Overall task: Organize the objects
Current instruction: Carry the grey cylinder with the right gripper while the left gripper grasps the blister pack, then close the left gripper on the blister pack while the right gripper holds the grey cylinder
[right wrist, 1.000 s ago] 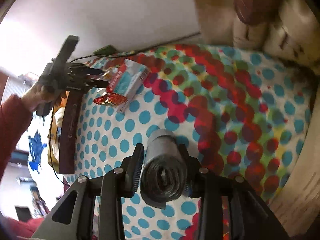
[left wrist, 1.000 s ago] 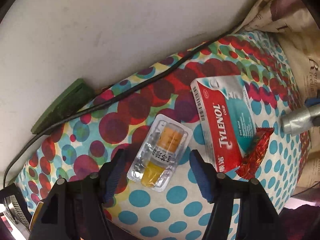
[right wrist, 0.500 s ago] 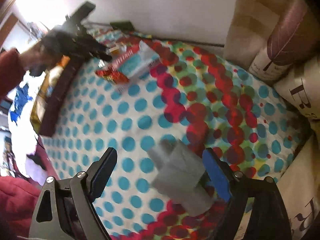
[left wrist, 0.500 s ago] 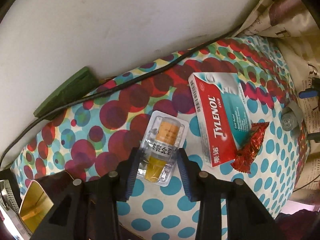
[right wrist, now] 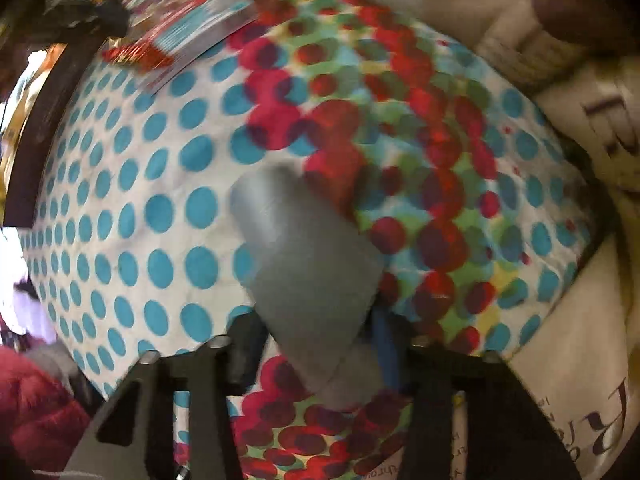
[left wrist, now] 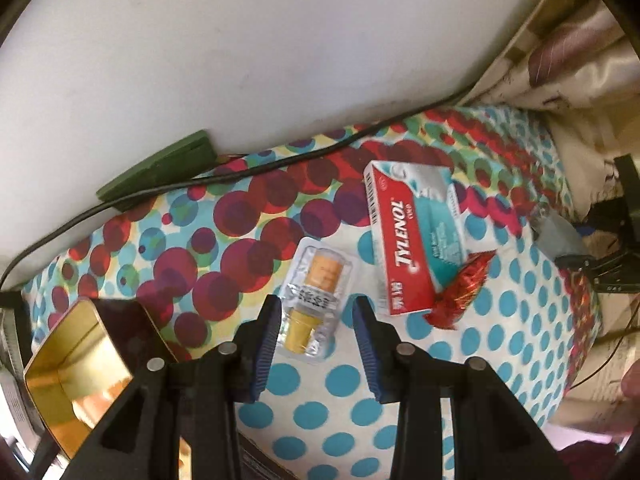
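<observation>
A clear blister pack (left wrist: 314, 306) with an orange and yellow vial lies on the dotted cloth (left wrist: 500, 320). My left gripper (left wrist: 316, 344) straddles its near end, jaws open with a small gap on each side. A red Tylenol box (left wrist: 412, 240) and a red foil candy (left wrist: 464, 292) lie to its right. My right gripper (right wrist: 316, 344) is open, and a grey roll (right wrist: 308, 264) lies on the cloth between its fingers. The grey roll also shows in the left wrist view (left wrist: 558, 236).
An open gold tin (left wrist: 76, 376) stands at the left edge. A black cable (left wrist: 240, 174) and a green block (left wrist: 160, 168) lie along the white wall. Patterned cushions (right wrist: 580, 80) bound the cloth on the right. The Tylenol box (right wrist: 200, 32) lies far left in the right wrist view.
My left gripper closed in around the blister pack, then widened slightly. My right gripper opened, let go of the grey roll onto the cloth, and moved close over it.
</observation>
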